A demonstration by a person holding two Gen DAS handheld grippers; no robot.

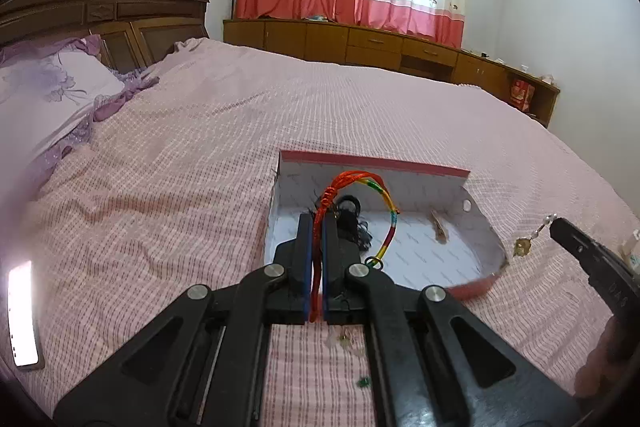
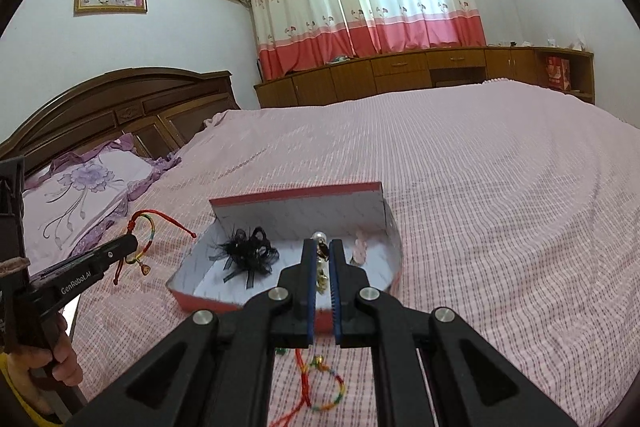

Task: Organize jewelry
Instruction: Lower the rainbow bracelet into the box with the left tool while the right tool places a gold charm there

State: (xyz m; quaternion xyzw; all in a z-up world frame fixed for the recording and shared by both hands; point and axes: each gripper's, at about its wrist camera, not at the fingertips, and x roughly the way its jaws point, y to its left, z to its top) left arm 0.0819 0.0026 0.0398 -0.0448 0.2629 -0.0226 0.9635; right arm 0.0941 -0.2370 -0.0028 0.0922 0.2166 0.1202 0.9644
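A red box (image 1: 372,163) with a white inside lies open on the pink bedspread. In it are a black lace hair bow (image 2: 248,251) and a pale clip (image 1: 440,227). My left gripper (image 1: 318,219) is shut on a red and rainbow cord bracelet (image 1: 360,181), whose loop arcs over the box's near left side. My right gripper (image 2: 323,243) is shut on a pearl and gold drop earring (image 2: 322,259), held above the box (image 2: 296,195). From the left wrist view the earring (image 1: 522,247) dangles to the right of the box.
A second rainbow cord bracelet (image 2: 324,387) lies on the bedspread below my right gripper, with a small green piece (image 2: 282,350) near it. A lit phone (image 1: 24,315) sits at the bed's left edge. Purple pillow (image 2: 88,191) and headboard lie far left.
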